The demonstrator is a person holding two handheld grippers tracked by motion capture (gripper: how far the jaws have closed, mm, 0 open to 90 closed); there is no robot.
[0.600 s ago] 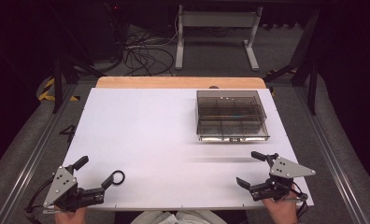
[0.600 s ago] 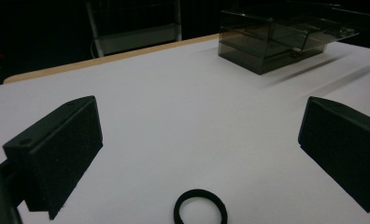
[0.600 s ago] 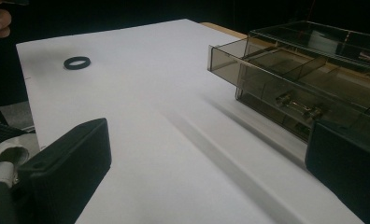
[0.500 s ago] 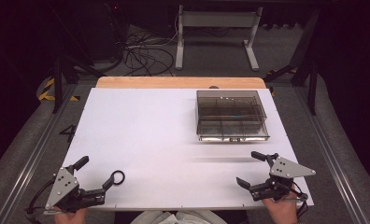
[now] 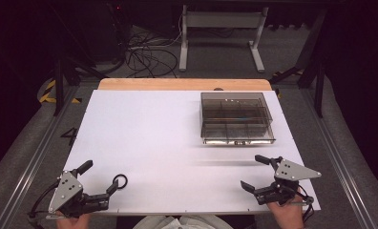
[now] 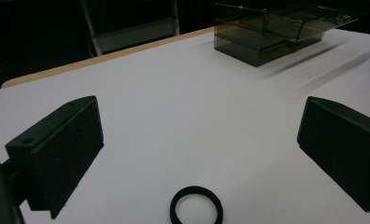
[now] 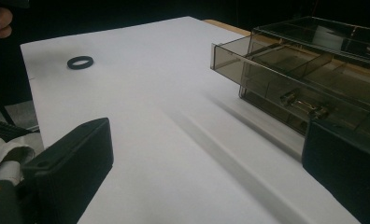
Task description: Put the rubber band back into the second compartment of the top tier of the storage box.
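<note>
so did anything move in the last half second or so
Nothing visibly changed. The left gripper is open beside the black ring, which lies on the white table untouched. The right gripper is open near the table's near edge. The smoky clear drawer box sits where it was.

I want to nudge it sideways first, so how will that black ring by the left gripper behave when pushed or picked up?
The black ring lies flat on the smooth white table, so it will probably slide, not roll. It looks thin and small, likely light. Its low profile may make it hard for the jaws to grasp; stiffness cannot be told.
</note>
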